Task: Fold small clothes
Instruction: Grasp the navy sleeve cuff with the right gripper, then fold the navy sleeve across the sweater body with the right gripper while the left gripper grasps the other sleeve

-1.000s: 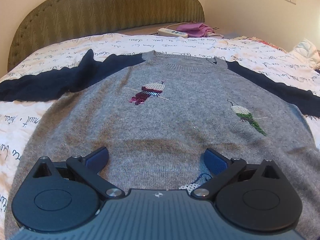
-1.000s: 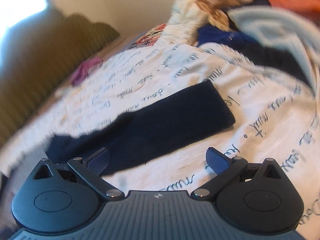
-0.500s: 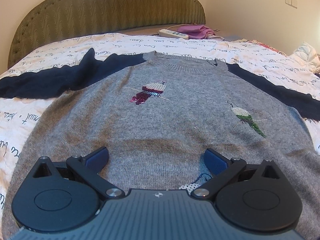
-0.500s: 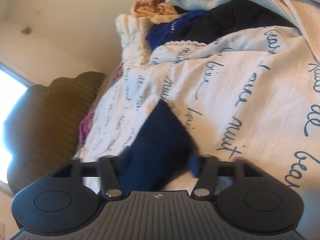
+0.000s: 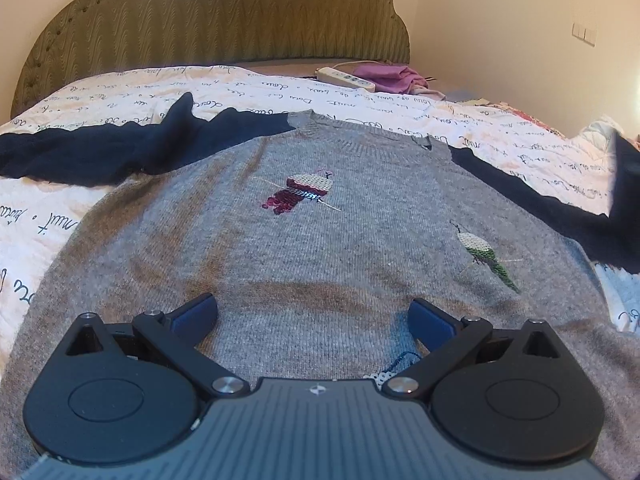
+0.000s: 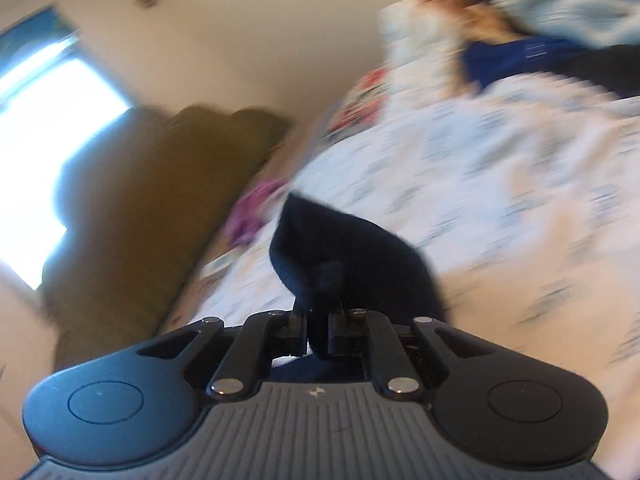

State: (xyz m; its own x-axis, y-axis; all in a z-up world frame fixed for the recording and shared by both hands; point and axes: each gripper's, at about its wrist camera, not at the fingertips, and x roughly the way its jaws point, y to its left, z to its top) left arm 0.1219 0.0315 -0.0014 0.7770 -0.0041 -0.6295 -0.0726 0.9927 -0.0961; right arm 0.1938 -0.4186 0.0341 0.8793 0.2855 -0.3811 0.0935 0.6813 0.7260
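Two grippers share the work: our right gripper point(image 6: 318, 332) has just closed and is clamped on the navy sleeve cuff point(image 6: 340, 260), lifted to fold inward, while our left gripper point(image 5: 314, 318) hovers spread apart over the grey sweater point(image 5: 320, 248), flat on the bedspread point(image 5: 100, 96), ready to steady the hem.

A home bedroom is showing here: a bed with a scalloped olive upholstered headboard point(image 5: 216, 20) and a white script-printed quilt point(image 5: 120, 92), a heap of loose clothes point(image 6: 540, 12) lying at its far edge.
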